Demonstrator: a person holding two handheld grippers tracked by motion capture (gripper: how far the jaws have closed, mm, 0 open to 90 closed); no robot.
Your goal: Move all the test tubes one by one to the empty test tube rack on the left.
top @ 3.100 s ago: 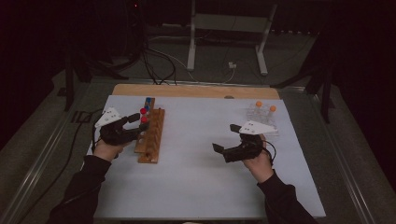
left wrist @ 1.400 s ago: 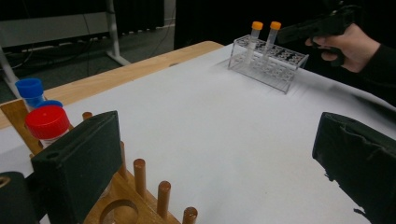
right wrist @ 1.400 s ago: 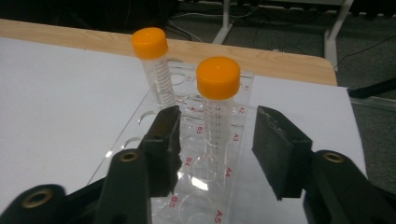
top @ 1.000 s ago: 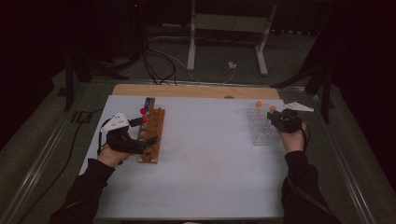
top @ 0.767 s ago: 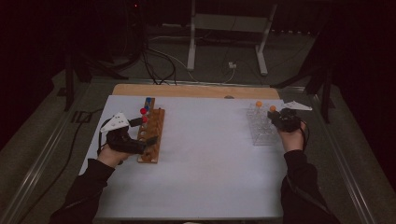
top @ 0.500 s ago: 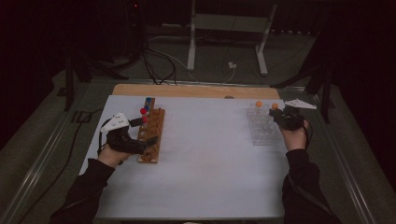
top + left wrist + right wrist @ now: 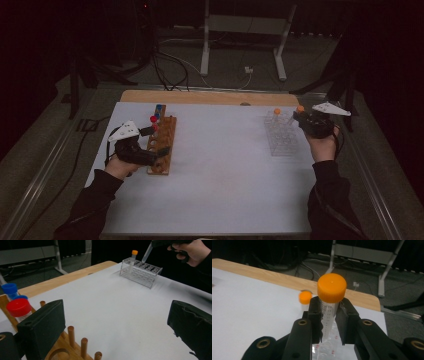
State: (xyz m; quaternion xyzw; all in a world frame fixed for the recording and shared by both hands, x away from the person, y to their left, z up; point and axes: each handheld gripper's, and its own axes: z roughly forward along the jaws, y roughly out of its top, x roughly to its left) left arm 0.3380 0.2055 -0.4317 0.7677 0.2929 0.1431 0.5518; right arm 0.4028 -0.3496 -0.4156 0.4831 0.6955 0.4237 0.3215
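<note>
Your high view looks down over the whole table. Your left gripper view sits low, facing across to the clear rack; your right one hovers close above that rack.

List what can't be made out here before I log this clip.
- Tube tip: right gripper view, hidden behind the right tongs.
- Second orange cap: same view, blurred.
- Clear rack wells: high view, too small and dim to count.
- Wooden rack: left gripper view, cut off at the bottom, partly behind the left tongs.
</note>
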